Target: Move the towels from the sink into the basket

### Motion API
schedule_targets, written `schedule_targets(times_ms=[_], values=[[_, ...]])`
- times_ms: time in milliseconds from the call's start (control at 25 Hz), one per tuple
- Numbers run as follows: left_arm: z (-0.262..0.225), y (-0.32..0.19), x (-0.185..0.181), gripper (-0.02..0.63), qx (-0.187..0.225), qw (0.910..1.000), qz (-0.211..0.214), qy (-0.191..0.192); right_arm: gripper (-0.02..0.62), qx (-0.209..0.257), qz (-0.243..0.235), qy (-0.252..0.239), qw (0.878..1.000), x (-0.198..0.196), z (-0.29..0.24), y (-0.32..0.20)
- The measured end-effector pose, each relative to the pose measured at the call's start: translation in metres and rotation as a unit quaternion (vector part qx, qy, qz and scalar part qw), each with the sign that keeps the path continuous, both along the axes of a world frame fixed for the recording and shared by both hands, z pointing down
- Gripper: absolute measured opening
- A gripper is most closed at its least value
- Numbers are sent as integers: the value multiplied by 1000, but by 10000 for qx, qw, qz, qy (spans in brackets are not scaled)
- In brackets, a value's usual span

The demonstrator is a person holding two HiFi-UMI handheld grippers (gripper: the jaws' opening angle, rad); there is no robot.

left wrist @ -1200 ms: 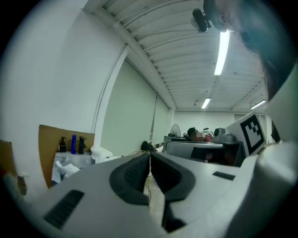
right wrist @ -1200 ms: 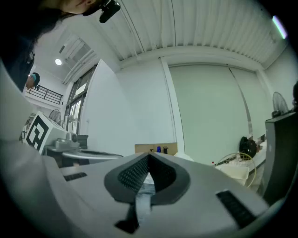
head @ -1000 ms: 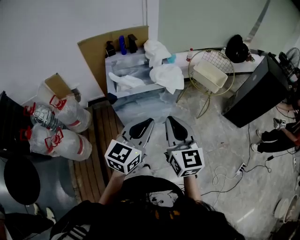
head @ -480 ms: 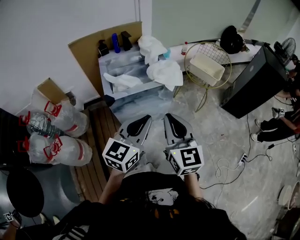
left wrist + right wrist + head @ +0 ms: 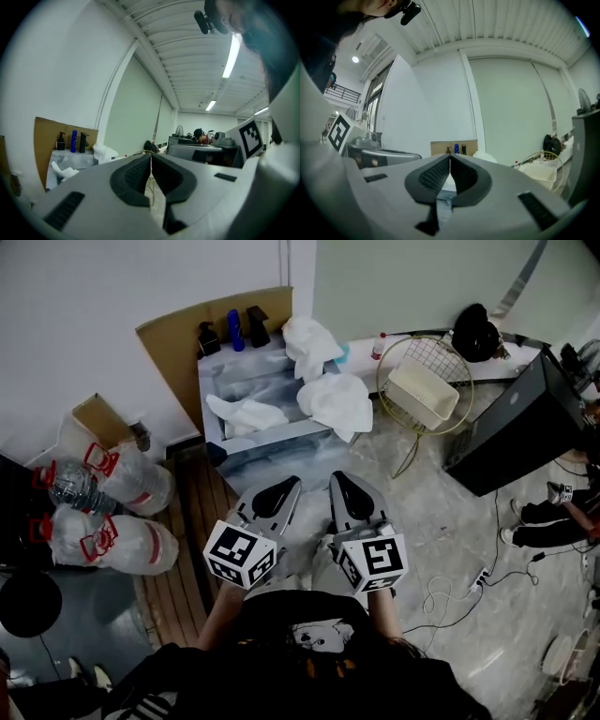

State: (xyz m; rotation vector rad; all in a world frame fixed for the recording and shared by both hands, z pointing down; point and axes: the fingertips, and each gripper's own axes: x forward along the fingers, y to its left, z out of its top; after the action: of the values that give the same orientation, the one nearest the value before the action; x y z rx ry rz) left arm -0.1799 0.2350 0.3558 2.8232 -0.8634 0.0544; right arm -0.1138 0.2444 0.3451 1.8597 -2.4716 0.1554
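Three white towels are seen at the sink [image 5: 281, 444]. A crumpled towel [image 5: 246, 413] lies in the basin. A larger towel [image 5: 339, 401] is draped over the front right corner and hangs down outside the wall. A third towel [image 5: 309, 338] is heaped at the back right corner. The round wire basket [image 5: 436, 354] stands on thin legs just to the right of the sink, apart from all three towels, and a white tub [image 5: 422, 395] is set inside it.

Along the sink's back rim a black pump bottle [image 5: 204, 337] and a blue bottle [image 5: 233, 329] are lined up beside a dark object [image 5: 256, 324] whose kind cannot be told. A cardboard sheet [image 5: 178, 329] is leaned against the wall behind them.

The left hand-held gripper [image 5: 291, 484] and the right hand-held gripper [image 5: 337, 478] are held side by side and level. Both are pointed toward the sink and well short of it, over the marbled floor. In each gripper view the two jaws are seen pressed together at the tips, with nothing between them; no towel is touched.

Further out, a wooden slatted mat [image 5: 192, 549] lies left of the grippers, with two large clear water bottles [image 5: 131, 479] on their sides beside it. A black cabinet [image 5: 516, 427] stands right of the basket, and a white cable [image 5: 450, 592] is coiled on the floor.
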Motion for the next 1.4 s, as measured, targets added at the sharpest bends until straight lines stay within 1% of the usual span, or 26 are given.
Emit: schedule_targets(times_ms=[200, 400, 560, 640, 760, 880, 1000, 1240, 1280, 1320, 1360, 1400], values=[[10, -44, 31, 11, -23, 9997, -210, -123, 6, -90, -204, -246, 9994, 38, 13, -51], [5, -104, 67, 11, -45, 9981, -582, -211, 6, -210, -529, -179, 9982, 79, 18, -109], [-2, -139, 96, 11, -30, 9964, -810, -240, 6, -227, -744, -313, 9965, 111, 16, -146], [-2, -154, 105, 11, -32, 9947, -981, -296, 6, -241, -884, -321, 9953, 122, 17, -162], [-2, -170, 113, 11, -36, 9918, -1219, -374, 6, -314, -1077, -308, 9932, 133, 24, -180], [2, -178, 121, 11, -114, 9901, -1320, -463, 6, -473, -1182, -382, 9911, 142, 39, -194], [7, -188, 121, 11, -198, 9881, -1411, -577, 6, -629, -1287, -393, 9889, 143, 55, -208], [13, -201, 116, 11, -320, 9860, -1491, -678, 16, -914, -1516, 88, 9842, 141, 93, -232], [14, -204, 114, 11, -342, 9859, -1487, -681, 52, -948, -1589, 217, 9825, 140, 99, -236], [15, -207, 112, 11, -358, 9861, -1473, -682, 149, -973, -1699, 367, 9800, 138, 105, -240], [17, -211, 111, 11, -368, 9864, -1452, -682, 213, -985, -1835, 536, 9766, 135, 111, -245], [18, -216, 109, 11, -377, 9867, -1429, -683, 248, -985, -1977, 718, 9727, 131, 116, -251]])
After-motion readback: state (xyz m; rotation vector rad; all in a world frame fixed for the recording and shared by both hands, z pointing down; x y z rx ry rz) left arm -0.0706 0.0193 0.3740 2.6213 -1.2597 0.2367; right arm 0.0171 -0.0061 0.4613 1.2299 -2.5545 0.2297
